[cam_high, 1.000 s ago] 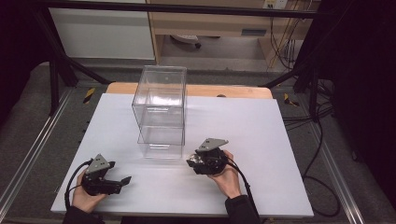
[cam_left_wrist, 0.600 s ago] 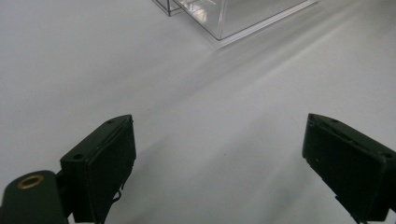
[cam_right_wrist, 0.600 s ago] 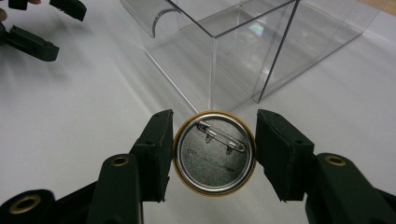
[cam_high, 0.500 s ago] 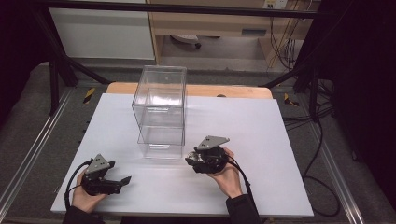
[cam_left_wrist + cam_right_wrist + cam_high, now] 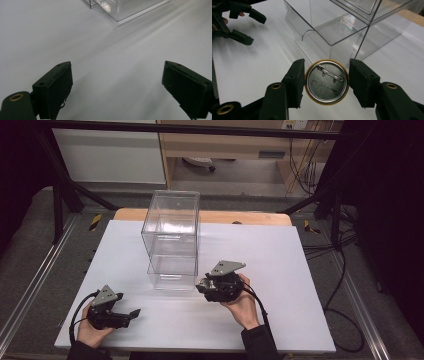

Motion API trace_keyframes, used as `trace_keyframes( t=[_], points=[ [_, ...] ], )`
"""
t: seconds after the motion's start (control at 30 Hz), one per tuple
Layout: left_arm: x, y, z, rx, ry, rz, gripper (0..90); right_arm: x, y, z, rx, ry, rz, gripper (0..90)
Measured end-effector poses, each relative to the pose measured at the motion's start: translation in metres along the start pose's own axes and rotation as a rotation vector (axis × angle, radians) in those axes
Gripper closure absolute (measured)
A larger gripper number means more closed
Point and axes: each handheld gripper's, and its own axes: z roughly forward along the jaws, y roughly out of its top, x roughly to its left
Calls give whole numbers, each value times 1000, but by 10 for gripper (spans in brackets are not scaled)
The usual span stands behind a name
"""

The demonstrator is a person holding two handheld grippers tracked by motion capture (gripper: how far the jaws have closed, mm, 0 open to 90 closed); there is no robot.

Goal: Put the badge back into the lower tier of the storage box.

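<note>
Item: round pin-back badge. We are seeing its metal back, with a gold rim and a safety-pin clasp lying across the upper half. It is sitting between the two black jaws of the right tool, which are closing on its left and right edges; the badge is being held just in front of the lower corner of the clear box.

Item: right tool. We are finding it in the person's right hand, near the front middle of the tabletop, just beside the right front corner of the box, with its grey three-cornered plate on top and a cable trailing back toward the sleeve.

Item: clear plastic box. It is standing upright on the tabletop in two stacked tiers, its lower compartment looking open toward the right tool's camera, with a curved cut-out in one wall. We are seeing nothing inside it.

Item: left tool. It is resting in the left hand at the front left of the tabletop, well apart from the box. Its jaws are standing wide apart and are gripping nothing, as the left gripper view is showing.

Item: white tabletop. It is carrying the box and both tools.
</note>
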Motion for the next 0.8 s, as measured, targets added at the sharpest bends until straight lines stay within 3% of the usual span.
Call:
trace_keyframes(
  t=[0.8],
  points=[
    [0,0,0,0,0,0,93,2,26,-1,-32,4,-8,483]
  ],
)
